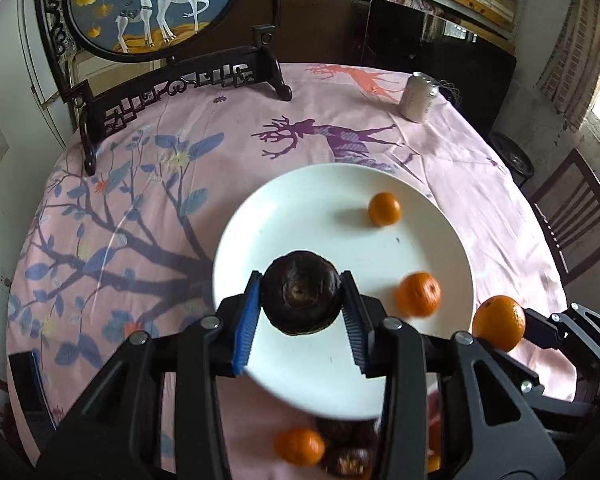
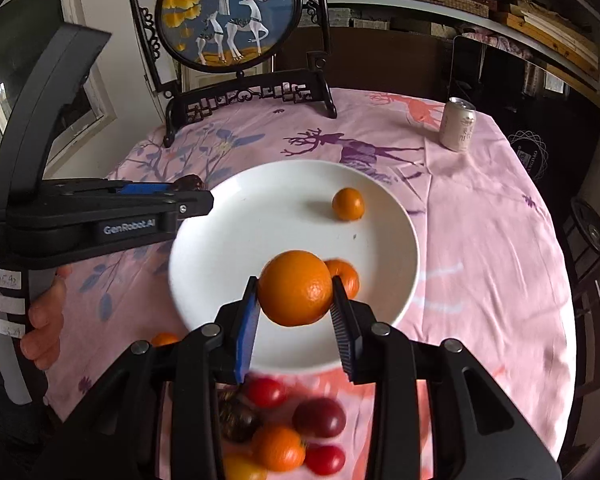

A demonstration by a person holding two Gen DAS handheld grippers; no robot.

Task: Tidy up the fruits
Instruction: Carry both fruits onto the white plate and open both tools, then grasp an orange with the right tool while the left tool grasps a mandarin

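My left gripper (image 1: 300,300) is shut on a dark brown round fruit (image 1: 300,298), held above the near half of the white plate (image 1: 332,384). My right gripper (image 2: 296,294) is shut on an orange (image 2: 294,288) above the plate (image 2: 220,264); that orange (image 1: 499,322) also shows at the right of the left wrist view. Two small tangerines lie on the plate, one far (image 1: 384,209) (image 2: 348,203), one near (image 1: 419,294) (image 2: 346,276). Loose fruit sits by the near table edge: tangerine (image 1: 299,446), dark fruits (image 1: 346,460), red fruits (image 2: 266,392), plum-coloured fruit (image 2: 319,417).
A pink printed tablecloth (image 1: 140,208) covers the round table. A round deer screen on a black carved stand (image 1: 168,88) (image 2: 248,98) is at the back. A drink can (image 1: 419,97) (image 2: 457,124) stands at the far right. A chair (image 1: 576,228) is beyond the right edge. A hand (image 2: 40,320) holds the left gripper.
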